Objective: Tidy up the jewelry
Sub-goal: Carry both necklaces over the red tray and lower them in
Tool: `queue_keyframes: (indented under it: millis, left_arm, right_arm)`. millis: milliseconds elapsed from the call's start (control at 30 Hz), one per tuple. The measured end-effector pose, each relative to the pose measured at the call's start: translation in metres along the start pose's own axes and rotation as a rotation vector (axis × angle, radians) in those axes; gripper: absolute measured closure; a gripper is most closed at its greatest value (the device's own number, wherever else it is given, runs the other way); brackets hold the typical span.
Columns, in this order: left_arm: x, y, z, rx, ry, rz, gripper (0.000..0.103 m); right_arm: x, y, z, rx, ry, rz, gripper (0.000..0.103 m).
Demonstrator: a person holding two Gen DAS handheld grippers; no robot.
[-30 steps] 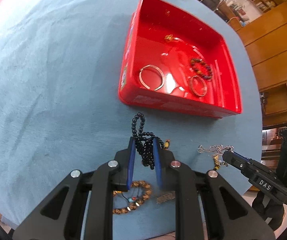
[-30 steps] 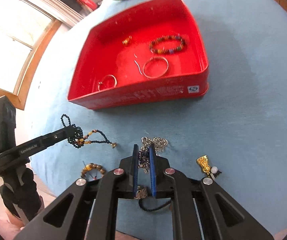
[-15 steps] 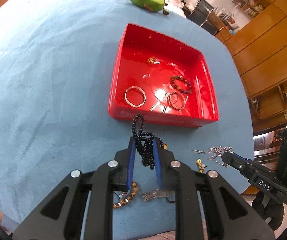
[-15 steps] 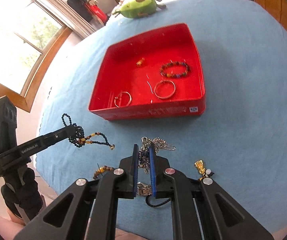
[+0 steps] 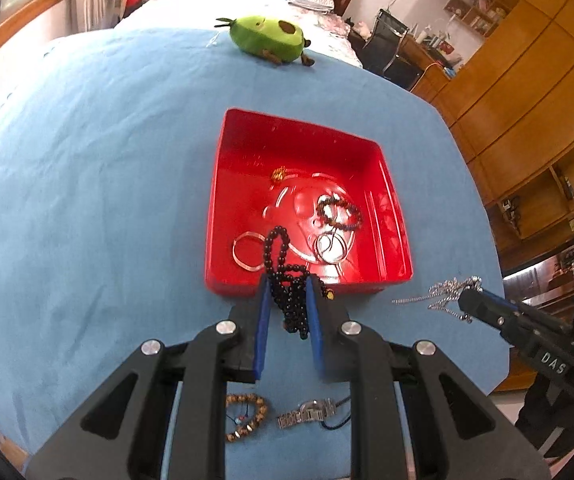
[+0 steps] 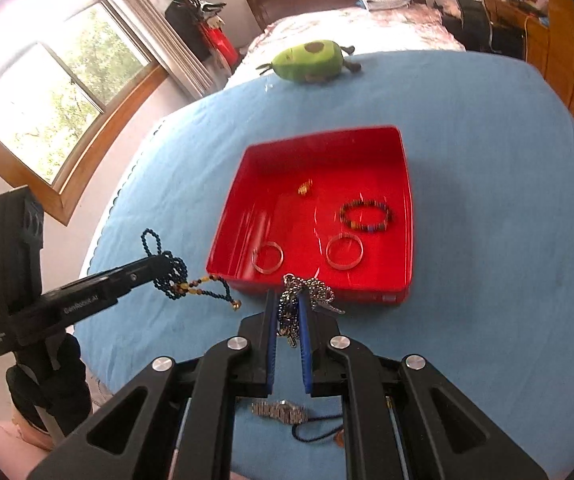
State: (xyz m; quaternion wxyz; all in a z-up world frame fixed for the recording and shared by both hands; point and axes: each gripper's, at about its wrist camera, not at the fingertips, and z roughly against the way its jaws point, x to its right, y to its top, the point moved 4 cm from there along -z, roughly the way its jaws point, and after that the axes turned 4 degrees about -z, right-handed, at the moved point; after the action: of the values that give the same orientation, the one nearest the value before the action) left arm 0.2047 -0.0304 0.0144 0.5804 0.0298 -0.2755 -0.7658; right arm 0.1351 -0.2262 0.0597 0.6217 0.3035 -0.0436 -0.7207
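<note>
A red tray (image 5: 397,248) (image 6: 407,264) sits on the blue cloth and holds two metal bangles, a dark bead bracelet (image 6: 366,215) and a small gold piece (image 6: 305,189). My left gripper (image 5: 289,300) is shut on a black bead necklace (image 5: 283,280), held up above the cloth just short of the tray's near wall; it also shows in the right wrist view (image 6: 167,270). My right gripper (image 6: 288,312) is shut on a silver chain necklace (image 6: 307,290), lifted near the tray's front; the chain shows in the left wrist view (image 5: 447,294).
A brown bead bracelet (image 5: 246,416), a metal watch (image 5: 307,412) (image 6: 281,410) and a dark cord (image 6: 315,434) lie on the cloth near its front edge. A green avocado plush (image 5: 269,38) (image 6: 311,60) sits at the far edge. Wooden cabinets stand right.
Both grippers have risen well above the cloth with their necklaces, and the tray now looks smaller and farther. The necklaces now hang free of the table.
</note>
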Motion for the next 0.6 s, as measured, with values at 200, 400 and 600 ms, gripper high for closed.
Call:
queue_keyframes:
  millis: [200,400,600]
  left_arm:
    - [0.007,0.022,-0.001,0.02,0.017,-0.036,0.087]
    - [0.005,0.048,-0.011,0.036,0.036,-0.052,0.087]
    - [-0.002,0.081,-0.038,0.031,0.049,-0.049,0.087]
  right_arm:
    - [-0.002,0.029,-0.002,0.03,-0.008,0.014,0.093]
    - [0.0,0.06,-0.014,0.049,-0.021,0.019,0.093]
    - [0.009,0.088,-0.045,0.036,-0.022,0.009,0.093]
